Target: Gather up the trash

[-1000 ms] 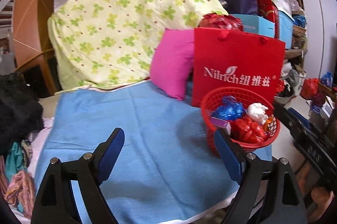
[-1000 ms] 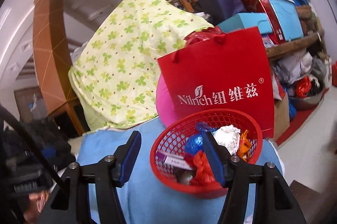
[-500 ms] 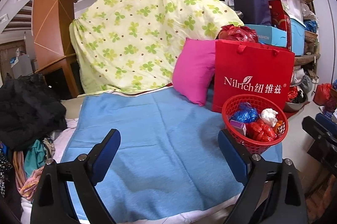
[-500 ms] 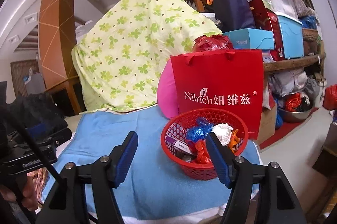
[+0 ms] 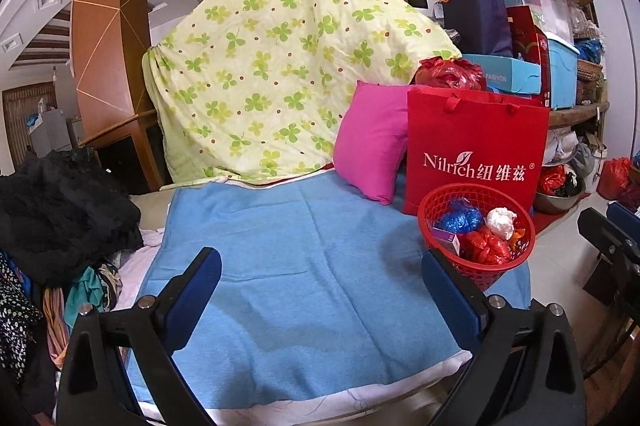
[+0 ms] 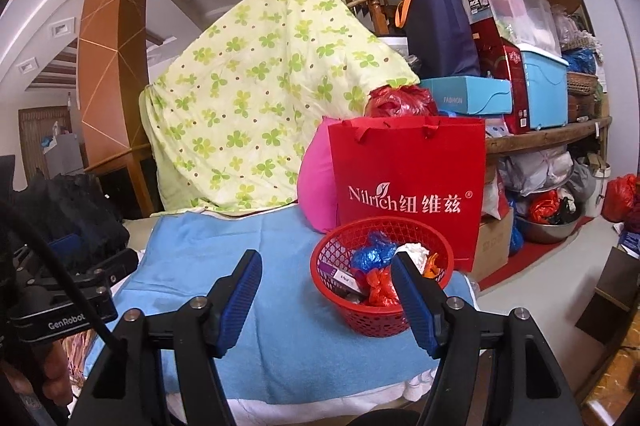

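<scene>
A red mesh basket (image 5: 493, 274) (image 6: 372, 322) stands on the right end of a blue blanket (image 5: 300, 266) (image 6: 192, 258). In it lie a crumpled blue bag (image 5: 460, 220), a white wad (image 5: 500, 222), a red bag (image 5: 484, 246) and a small purple box (image 5: 446, 238). My left gripper (image 5: 320, 258) hovers over the blanket to the left of the basket, its jaws opening wide with nothing between them. My right gripper (image 6: 326, 258) is open and empty, back from the basket, whose near side its right finger overlaps.
A red paper shopping bag (image 5: 476, 153) and a pink pillow (image 5: 372, 141) stand behind the basket. A green clover quilt (image 5: 280, 73) rises at the back. Dark clothes (image 5: 60, 209) pile up left. Boxes fill shelves (image 6: 552, 137) at the right.
Both grippers have drawn back and up from the basket, which now looks smaller and farther off. The left jaws stand wider. More of the blanket and room shows.
</scene>
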{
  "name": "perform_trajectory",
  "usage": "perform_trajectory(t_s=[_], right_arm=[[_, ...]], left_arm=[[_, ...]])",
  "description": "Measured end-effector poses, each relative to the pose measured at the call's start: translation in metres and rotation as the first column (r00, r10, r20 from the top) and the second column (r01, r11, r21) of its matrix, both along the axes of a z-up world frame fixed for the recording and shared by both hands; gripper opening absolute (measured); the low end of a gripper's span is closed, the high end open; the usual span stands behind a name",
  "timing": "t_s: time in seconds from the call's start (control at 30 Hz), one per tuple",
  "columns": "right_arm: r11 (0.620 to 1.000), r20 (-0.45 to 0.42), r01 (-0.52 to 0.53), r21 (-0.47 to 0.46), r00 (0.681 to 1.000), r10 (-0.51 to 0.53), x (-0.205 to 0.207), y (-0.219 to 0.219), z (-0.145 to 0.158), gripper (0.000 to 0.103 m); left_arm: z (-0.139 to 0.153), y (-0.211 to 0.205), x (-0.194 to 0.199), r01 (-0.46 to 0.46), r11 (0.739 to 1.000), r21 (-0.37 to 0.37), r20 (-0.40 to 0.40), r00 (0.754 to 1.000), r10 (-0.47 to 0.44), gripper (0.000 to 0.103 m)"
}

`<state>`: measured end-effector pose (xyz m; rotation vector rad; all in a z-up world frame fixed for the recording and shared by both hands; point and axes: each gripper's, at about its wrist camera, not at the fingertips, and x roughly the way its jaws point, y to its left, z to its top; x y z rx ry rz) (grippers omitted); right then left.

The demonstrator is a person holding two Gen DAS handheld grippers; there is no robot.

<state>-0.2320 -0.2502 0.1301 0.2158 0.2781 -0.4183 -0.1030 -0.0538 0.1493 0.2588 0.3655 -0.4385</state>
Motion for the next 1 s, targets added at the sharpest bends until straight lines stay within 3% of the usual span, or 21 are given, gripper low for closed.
perform_trajectory(t_s=[0.37, 1.0], right_arm=[[0.999, 0.043, 0.034, -0.012, 0.998, -0.034, -0.017, -0.002, 0.016, 0.071], [0.996, 0.061, 0.082, -0.033, 0.995, -0.08, -0.028, -0.006, 0.023, 0.073]], left_arm=[[0.009, -0.002, -0.01, -0.045, 0.999, 0.004, 0.024, 0.999, 0.044, 0.1], [0.017, -0.013, -0.025, -0.025, 0.999, 0.021, 0.053, 0.998, 0.024, 0.1]])
